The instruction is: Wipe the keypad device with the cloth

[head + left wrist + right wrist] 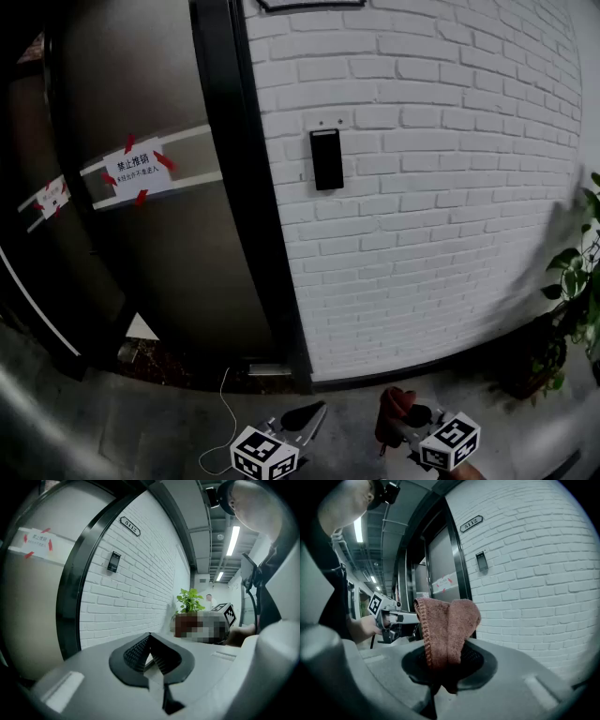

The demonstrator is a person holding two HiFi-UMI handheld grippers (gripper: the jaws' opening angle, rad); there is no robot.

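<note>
The black keypad device [326, 159] hangs on the white brick wall, to the right of a dark door frame; it also shows small in the left gripper view [113, 561] and the right gripper view [481, 561]. Both grippers are held low, well below and away from it. My right gripper [396, 417] [447, 656] is shut on a folded reddish-brown cloth [447, 627] [392, 412] that stands up out of its jaws. My left gripper [312, 414] [150, 639] is shut, fingertips meeting, with nothing between them.
A dark-framed glass door [159, 234] with taped paper notices [134, 169] fills the left. A potted plant [574, 281] stands at the right by the wall. A thin white cable [225, 412] lies on the grey floor. A room number plate [471, 523] sits high on the wall.
</note>
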